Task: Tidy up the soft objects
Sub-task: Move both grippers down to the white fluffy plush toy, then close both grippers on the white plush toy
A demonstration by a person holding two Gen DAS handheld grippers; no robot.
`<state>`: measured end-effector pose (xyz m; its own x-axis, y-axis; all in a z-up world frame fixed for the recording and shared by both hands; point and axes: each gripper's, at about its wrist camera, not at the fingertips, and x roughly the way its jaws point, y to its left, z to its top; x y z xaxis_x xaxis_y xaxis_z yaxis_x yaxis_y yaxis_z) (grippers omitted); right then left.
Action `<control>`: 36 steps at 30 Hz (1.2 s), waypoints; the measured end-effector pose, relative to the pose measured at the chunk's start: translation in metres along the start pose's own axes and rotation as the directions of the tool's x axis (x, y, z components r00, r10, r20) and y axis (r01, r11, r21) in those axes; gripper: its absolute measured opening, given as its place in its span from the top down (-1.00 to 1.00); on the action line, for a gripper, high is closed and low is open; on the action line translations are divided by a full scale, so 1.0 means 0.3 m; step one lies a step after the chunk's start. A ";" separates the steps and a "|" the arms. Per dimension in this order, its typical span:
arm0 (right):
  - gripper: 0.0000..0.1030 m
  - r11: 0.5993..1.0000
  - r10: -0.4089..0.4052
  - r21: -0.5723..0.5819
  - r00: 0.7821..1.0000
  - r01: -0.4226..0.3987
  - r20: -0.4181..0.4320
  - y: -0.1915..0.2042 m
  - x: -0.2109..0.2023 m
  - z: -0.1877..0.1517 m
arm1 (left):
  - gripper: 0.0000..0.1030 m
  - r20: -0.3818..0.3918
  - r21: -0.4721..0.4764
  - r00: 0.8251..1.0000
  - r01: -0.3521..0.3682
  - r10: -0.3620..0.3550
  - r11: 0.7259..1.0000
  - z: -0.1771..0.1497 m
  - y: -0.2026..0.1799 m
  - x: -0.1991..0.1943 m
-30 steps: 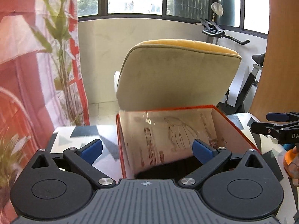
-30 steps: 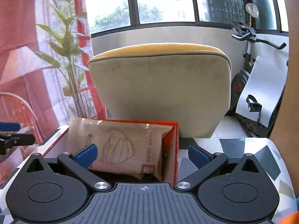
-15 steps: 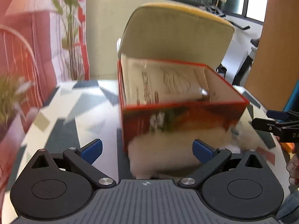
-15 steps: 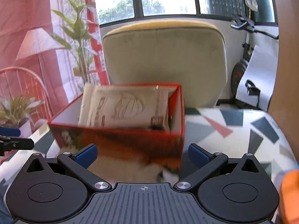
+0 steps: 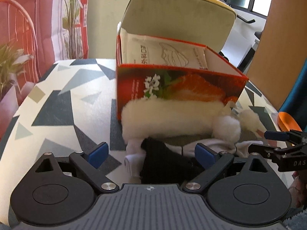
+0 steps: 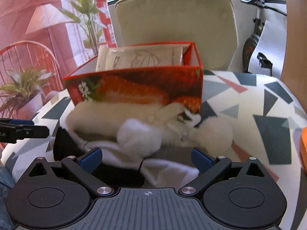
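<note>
both views now lower, white fluffy pile (image 5: 172,118) before red box (image 5: 178,84)

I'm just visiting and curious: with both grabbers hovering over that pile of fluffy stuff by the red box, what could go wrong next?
The white fluffy piece presses against the red box, so tugging it might drag or tip the box and the packet standing inside.

The black cloth and white cloth overlap, so the open left gripper or right gripper may close on several at once.

The orange object lies near the table edge; a sweep could knock it off.
</note>
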<state>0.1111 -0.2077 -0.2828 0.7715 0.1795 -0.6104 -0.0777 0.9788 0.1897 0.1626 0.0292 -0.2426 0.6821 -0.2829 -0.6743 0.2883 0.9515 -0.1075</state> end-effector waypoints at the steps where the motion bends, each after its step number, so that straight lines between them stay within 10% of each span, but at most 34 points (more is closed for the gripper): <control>1: -0.85 1.000 0.002 -0.001 1.000 -0.002 -0.007 0.004 0.000 -0.006 | -0.76 -0.006 -0.004 1.000 0.002 -0.002 1.000 -0.003 0.003 0.003; 15: -0.25 0.999 0.039 -0.013 0.997 -0.040 -0.068 0.031 0.023 -0.015 | -0.27 -0.057 -0.035 0.994 0.097 -0.098 0.995 -0.021 -0.001 0.043; 36: -0.25 1.000 -0.001 0.020 0.999 0.002 -0.047 -0.039 0.101 0.046 | -0.26 -0.043 -0.059 0.998 0.038 -0.041 0.998 0.116 0.060 0.112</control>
<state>0.1441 -0.2150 -0.2929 0.7407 0.1834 -0.6463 -0.0640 0.9769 0.2038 0.2142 0.0327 -0.2416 0.6404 -0.3161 -0.7000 0.2741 0.9454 -0.1761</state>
